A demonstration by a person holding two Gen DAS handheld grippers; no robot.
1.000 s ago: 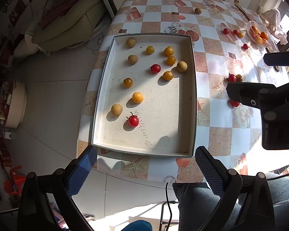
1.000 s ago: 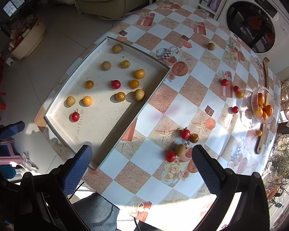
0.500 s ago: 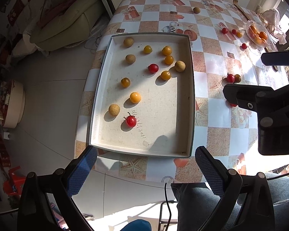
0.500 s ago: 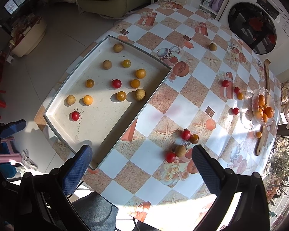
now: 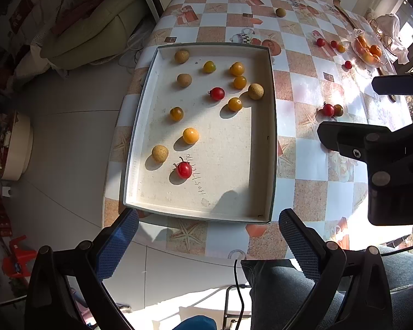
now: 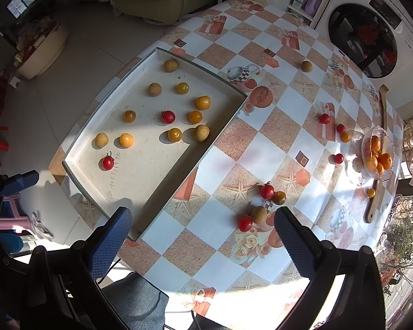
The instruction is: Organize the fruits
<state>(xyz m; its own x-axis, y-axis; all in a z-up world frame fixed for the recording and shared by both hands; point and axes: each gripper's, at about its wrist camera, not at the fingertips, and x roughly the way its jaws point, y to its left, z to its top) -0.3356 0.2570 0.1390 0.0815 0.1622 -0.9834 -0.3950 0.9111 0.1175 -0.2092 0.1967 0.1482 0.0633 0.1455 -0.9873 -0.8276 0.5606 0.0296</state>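
- Eleven small fruits lying scattered in the tray [image 5: 272, 126]: two red tomatoes, several orange ones, four tan round fruits; not visibly grouped by kind.
- Sitting loose on the table [image 6: 261, 143]: a cluster of four fruits [image 6: 261, 206] just ahead of the right gripper [image 6: 203, 236], more red tomatoes [image 6: 324, 118] farther off, one tan fruit [image 6: 306, 66] alone at the far side.
- Resting near the far edge: a glass bowl [image 6: 364, 148] holding oranges.
- Hovering above the table, both spread wide and carrying nothing: the left gripper [image 5: 206, 240] and the right gripper.
- Judging roughly half done, with the loose fruits probably waiting for collection.
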